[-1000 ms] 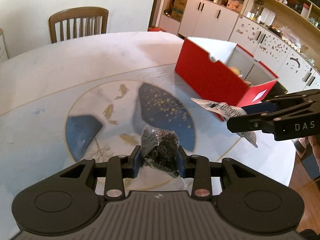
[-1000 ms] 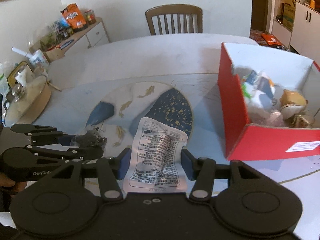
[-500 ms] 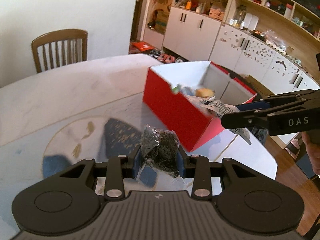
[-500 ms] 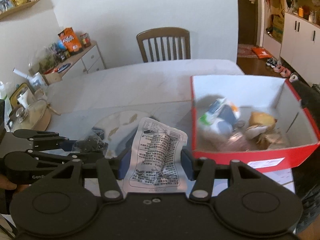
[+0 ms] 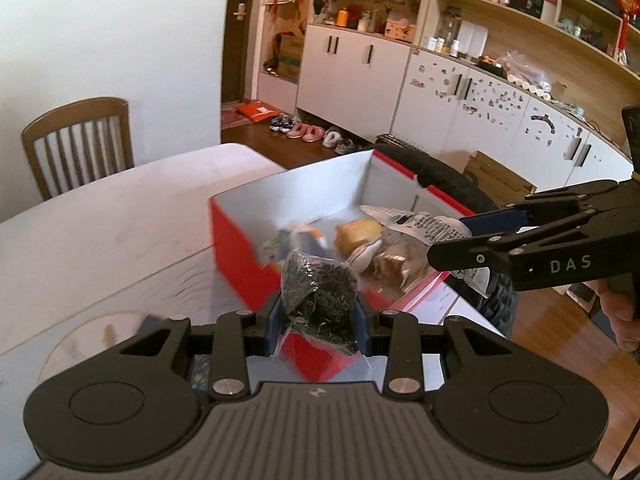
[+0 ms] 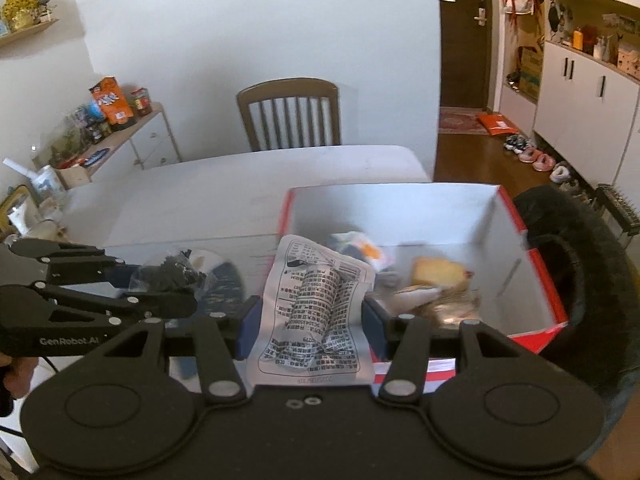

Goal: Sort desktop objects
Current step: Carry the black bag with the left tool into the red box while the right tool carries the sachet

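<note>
Red box (image 6: 544,280), open-topped with pale inner walls, standing on the white counter (image 6: 240,184) near its edge; inside lie a yellowish rounded item (image 6: 438,272), a white-and-orange packet (image 6: 360,246) and further blurred wrapped pieces against the near wall, too smeared to name. Left gripper (image 5: 318,322), angled downward just before the box's near corner, its blue-padded fingers (image 5: 272,320) pressed tight on a clear bag of dark granules (image 5: 320,292), which stands up between them, clear of the counter. Right gripper (image 6: 312,332), likewise tilted downward over the box's near wall, fingers (image 6: 248,330) about half apart and clamped on the sides of a white printed packet (image 6: 316,312) with a rolled bulge at its middle; the packet's upper end reaches over the box interior. In the left wrist view the right gripper (image 5: 448,248) enters beside the box, the packet (image 5: 420,224) projecting above the contents, a hand (image 5: 618,312) behind it. A wooden chair (image 6: 290,114) stands beyond the box at the counter's far side
</note>
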The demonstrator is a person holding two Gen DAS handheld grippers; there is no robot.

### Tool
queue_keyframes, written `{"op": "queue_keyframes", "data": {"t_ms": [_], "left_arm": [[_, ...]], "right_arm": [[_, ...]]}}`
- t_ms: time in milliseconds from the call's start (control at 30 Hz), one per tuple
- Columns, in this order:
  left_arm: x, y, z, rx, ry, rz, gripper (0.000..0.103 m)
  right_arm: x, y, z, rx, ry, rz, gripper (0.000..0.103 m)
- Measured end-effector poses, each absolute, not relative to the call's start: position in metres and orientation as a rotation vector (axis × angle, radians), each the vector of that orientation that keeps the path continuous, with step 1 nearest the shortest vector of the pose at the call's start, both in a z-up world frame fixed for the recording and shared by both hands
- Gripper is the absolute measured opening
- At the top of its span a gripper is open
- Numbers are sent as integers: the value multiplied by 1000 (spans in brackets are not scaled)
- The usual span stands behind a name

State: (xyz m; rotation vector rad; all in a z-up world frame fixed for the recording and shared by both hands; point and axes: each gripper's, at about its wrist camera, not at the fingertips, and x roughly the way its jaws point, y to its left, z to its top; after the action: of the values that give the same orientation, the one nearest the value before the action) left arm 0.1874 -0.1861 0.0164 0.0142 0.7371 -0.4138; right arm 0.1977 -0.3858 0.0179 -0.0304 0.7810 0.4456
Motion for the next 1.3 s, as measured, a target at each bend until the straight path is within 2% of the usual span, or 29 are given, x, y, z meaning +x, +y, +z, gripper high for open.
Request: {"op": "queue_keyframes", "data": {"t_ms": [600, 1300], "left_arm": [[258, -264, 5, 113, 746, -397, 35], [341, -307, -60, 193, 950, -388, 35]], "right_arm": [[246, -447, 4, -144, 765, 389, 53], [300, -451, -52, -246, 820, 427, 53]]}}
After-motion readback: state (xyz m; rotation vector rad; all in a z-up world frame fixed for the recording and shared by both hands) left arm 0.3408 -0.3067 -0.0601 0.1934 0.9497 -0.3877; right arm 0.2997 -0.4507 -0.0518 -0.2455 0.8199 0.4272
